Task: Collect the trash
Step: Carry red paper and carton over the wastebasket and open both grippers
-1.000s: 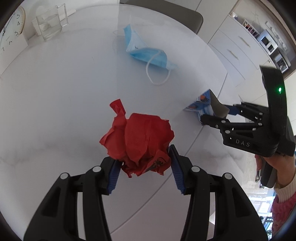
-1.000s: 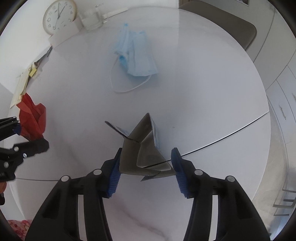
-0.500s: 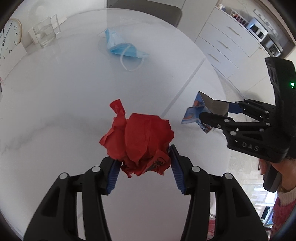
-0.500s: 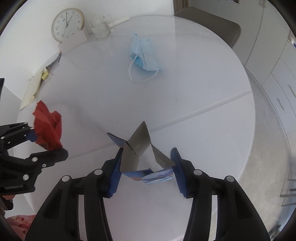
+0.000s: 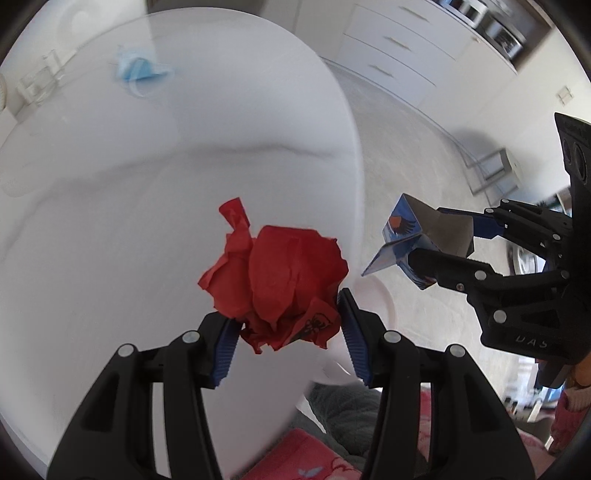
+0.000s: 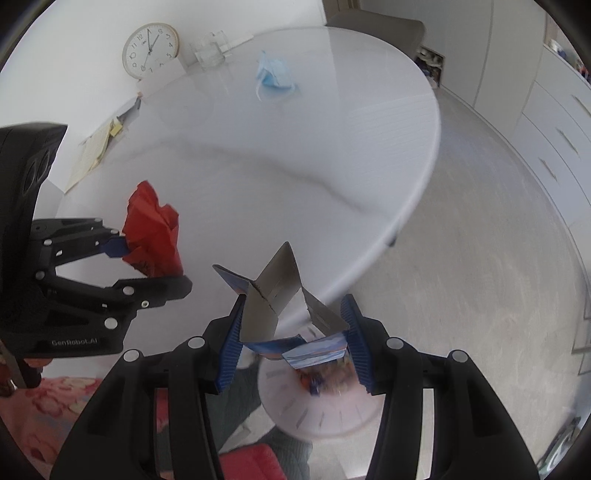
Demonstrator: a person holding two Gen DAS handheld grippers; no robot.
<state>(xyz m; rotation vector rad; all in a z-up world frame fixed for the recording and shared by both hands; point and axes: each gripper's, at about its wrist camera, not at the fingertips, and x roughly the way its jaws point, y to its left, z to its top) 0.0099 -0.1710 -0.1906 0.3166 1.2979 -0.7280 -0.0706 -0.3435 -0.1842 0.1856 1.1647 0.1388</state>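
Note:
My left gripper [image 5: 286,332] is shut on a crumpled red paper ball [image 5: 280,284], held above the near edge of the white round table [image 5: 110,221]. The ball also shows in the right wrist view [image 6: 153,230]. My right gripper [image 6: 293,341] is shut on a torn blue and grey carton [image 6: 284,306], held off the table's edge above a white bin [image 6: 321,406] with trash inside. The carton also shows in the left wrist view [image 5: 417,236]. A blue face mask [image 6: 273,75] lies on the far side of the table.
A round clock [image 6: 149,50] and a clear glass container [image 6: 208,53] stand at the table's far edge. Papers [image 6: 92,155] lie at the left. A grey chair [image 6: 373,26] stands behind the table. White drawers [image 5: 399,48] line the wall across the grey floor.
Both grippers have pulled back from the table toward its near edge, each still holding its trash. The right gripper with the carton is now over the white bin. The mask lies farther away.

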